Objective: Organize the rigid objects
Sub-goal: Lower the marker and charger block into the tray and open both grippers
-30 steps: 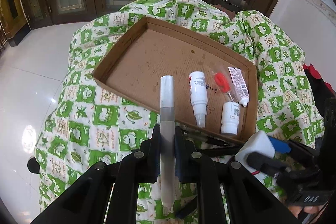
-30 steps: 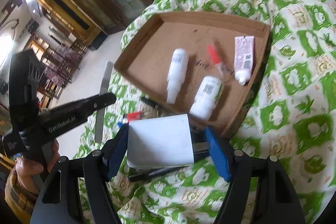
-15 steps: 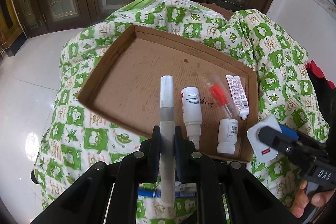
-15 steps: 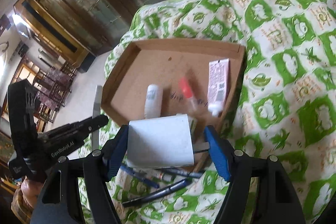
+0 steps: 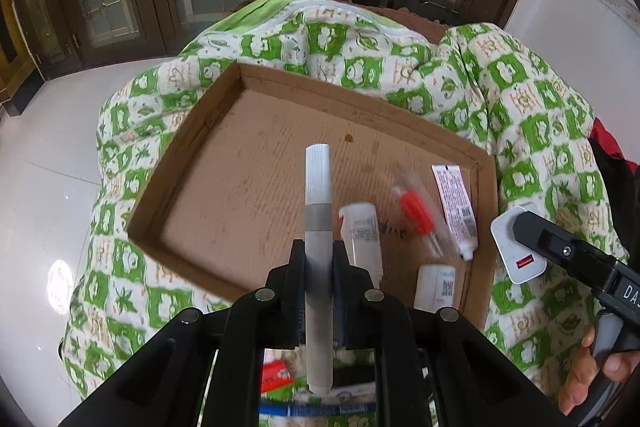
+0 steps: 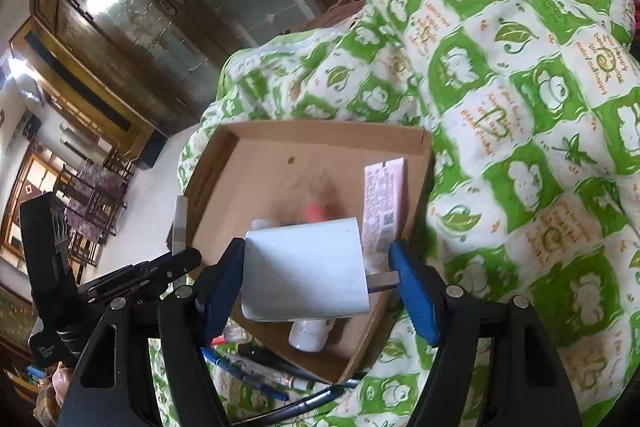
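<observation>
On the green-and-white quilt (image 5: 532,99) lies a shallow cardboard tray (image 5: 180,163), its bare floor toward 11 o'clock in the left wrist view, its small things crowded at 3 to 5 o'clock: two white bottles (image 5: 362,239), a red-capped piece in clear wrap (image 5: 416,209) and a pink tube (image 5: 454,205). The right hand-held gripper (image 6: 318,277) has its jaws set wide and pressed on a white charger (image 6: 304,269), prongs toward the right finger; in its view the charger hangs over the tray's near edge at 6 o'clock. The left hand-held gripper (image 5: 319,269) is all but closed on a grey-white pen (image 5: 318,227), whose long axis runs straight ahead toward 12 o'clock, its tip over the tray's middle. The pen seems the nearer to a drop: the bare floor lies just ahead and to the left of it. Loose pens (image 6: 256,367) lie on the quilt at 6 o'clock outside the tray.
</observation>
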A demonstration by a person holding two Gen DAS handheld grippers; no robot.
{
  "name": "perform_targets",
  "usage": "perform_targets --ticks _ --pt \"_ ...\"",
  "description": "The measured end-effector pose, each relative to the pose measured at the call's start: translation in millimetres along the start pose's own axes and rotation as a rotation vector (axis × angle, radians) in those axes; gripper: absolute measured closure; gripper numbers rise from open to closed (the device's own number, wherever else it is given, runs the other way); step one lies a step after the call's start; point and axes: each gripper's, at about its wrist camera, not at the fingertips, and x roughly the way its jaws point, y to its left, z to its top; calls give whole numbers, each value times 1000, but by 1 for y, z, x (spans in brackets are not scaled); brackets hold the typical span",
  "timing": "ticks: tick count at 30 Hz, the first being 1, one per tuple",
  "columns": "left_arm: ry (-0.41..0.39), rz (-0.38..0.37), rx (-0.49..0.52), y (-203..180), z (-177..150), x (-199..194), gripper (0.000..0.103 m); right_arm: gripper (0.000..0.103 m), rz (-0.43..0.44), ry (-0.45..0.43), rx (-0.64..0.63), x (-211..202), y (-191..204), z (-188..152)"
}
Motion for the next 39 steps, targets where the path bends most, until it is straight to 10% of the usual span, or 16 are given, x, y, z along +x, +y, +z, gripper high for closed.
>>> perform_targets --ticks 16,29,39 --pt "45 27 -24 18 11 42 92 31 40 2 -2 38 7 44" --pt "78 16 -58 32 0 61 92 31 321 151 11 104 50 50" --pt "71 -18 -95 34 -6 67 92 31 -69 132 24 123 23 46"
